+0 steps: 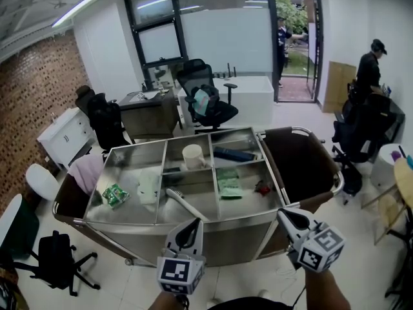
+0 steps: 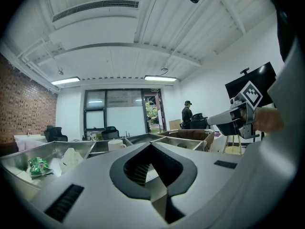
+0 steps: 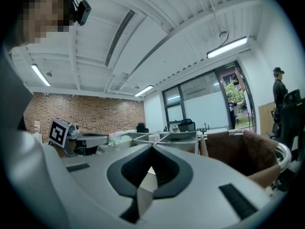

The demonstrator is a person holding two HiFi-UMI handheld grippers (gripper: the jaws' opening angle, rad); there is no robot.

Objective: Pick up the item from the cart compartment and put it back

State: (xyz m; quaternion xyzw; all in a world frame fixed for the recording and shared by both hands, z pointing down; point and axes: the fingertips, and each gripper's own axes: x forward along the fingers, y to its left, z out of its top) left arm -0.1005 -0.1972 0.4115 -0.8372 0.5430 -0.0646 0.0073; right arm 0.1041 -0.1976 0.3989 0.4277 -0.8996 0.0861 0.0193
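A steel cart (image 1: 248, 217) with several open compartments stands in front of me. In them lie a green packet (image 1: 115, 194), a white crumpled bag (image 1: 148, 185), a white cup (image 1: 193, 155), a dark blue item (image 1: 233, 154), a second green packet (image 1: 228, 183), a small red item (image 1: 262, 188) and a white handle (image 1: 184, 204). My left gripper (image 1: 191, 228) hovers at the cart's near edge, shut and empty. Over the near right corner, my right gripper (image 1: 288, 218) is also shut and empty. Both point level across the cart (image 2: 151, 143) (image 3: 152, 146).
Brown bags hang at the cart's right end (image 1: 297, 166) and left end (image 1: 71, 196). Office chairs (image 1: 206, 102) and a desk (image 1: 145, 112) stand behind it. A black backpack (image 1: 55, 250) lies on the floor at left. A person (image 1: 369, 63) stands at the far right.
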